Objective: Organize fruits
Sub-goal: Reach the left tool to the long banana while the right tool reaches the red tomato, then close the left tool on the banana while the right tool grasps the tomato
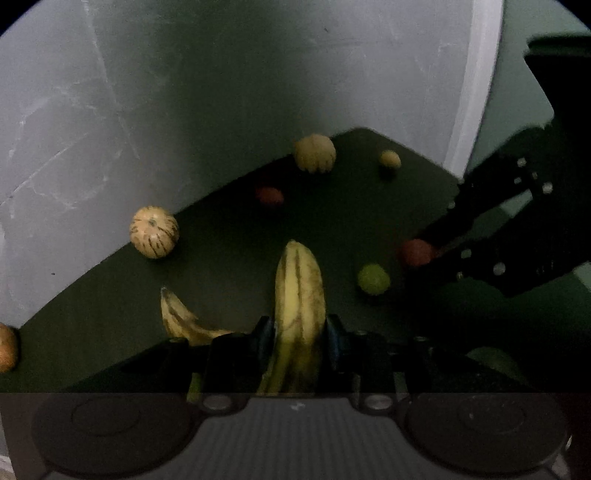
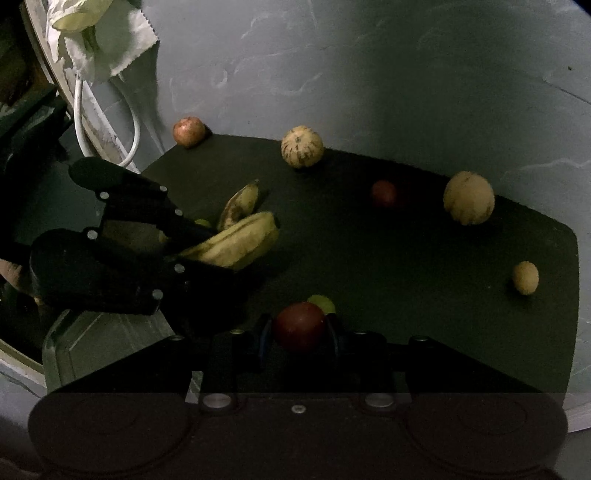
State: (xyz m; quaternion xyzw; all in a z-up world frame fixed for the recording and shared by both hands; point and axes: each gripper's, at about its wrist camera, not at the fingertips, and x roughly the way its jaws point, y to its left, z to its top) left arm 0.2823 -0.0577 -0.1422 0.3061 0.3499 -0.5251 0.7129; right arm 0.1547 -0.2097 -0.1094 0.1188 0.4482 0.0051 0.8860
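My left gripper (image 1: 300,334) is shut on a spotted yellow banana (image 1: 300,295) and holds it over a dark mat (image 1: 229,236). In the right wrist view the same banana (image 2: 240,243) sticks out of the left gripper (image 2: 207,243). My right gripper (image 2: 300,332) is shut on a dark red fruit (image 2: 300,326); in the left wrist view that fruit (image 1: 417,252) shows at the right gripper's tip. A second banana (image 1: 181,321) lies on the mat. A green fruit (image 1: 373,279) lies beside the red one.
On the mat lie two striped pale melons (image 2: 302,146) (image 2: 468,197), a small yellow fruit (image 2: 525,277), a small red fruit (image 2: 384,193) and a reddish apple (image 2: 189,132) at the far edge. A white cable (image 2: 85,122) and cloth (image 2: 99,33) hang at left.
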